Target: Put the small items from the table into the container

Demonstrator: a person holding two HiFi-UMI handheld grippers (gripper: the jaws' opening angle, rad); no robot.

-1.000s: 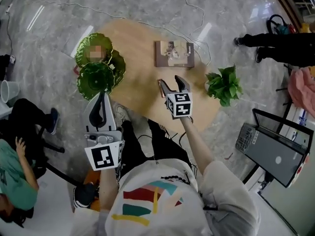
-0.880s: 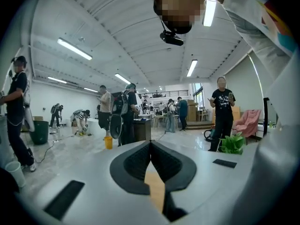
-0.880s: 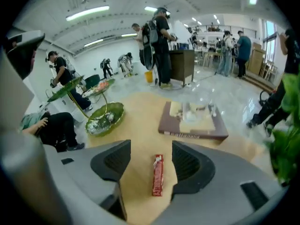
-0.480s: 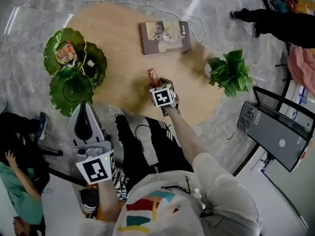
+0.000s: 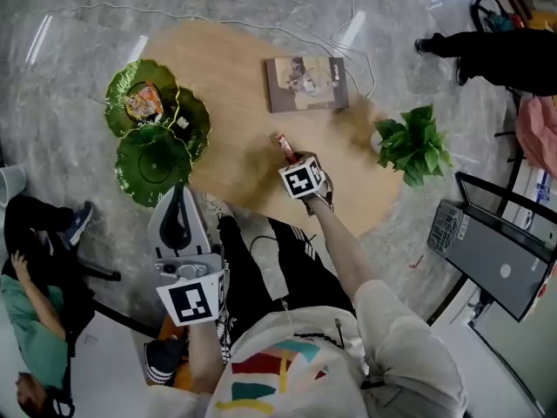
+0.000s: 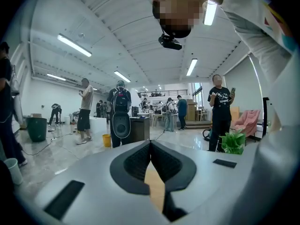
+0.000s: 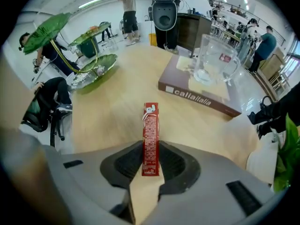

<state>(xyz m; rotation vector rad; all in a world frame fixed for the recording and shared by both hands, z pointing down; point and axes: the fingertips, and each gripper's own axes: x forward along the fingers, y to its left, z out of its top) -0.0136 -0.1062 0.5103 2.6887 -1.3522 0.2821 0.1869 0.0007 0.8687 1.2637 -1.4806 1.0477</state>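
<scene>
A slim red packet [image 5: 282, 143] [image 7: 150, 135] lies on the round wooden table [image 5: 226, 68]. My right gripper [image 5: 290, 157] [image 7: 151, 156] points steeply down at it; its jaws are closing, and the pads press the packet's near end from both sides. The container is a green leaf-shaped tiered dish [image 5: 157, 142] [image 7: 96, 64] at the table's left edge, with an orange item [image 5: 142, 103] and a small pale one in its leaves. My left gripper [image 5: 178, 200] [image 6: 150, 146] is held off the table near the dish, shut and empty.
A brown book [image 5: 306, 84] [image 7: 206, 97] carries a clear glass jug [image 7: 213, 60] at the table's far side. A potted plant [image 5: 412, 151] stands at the right edge. A white cable [image 5: 261, 33] trails behind the table. A seated person [image 5: 35, 286] is at the left.
My right gripper has dropped from above the table down onto the red packet, and its wide-open jaws have closed in on it. The left gripper has sunk a little.
</scene>
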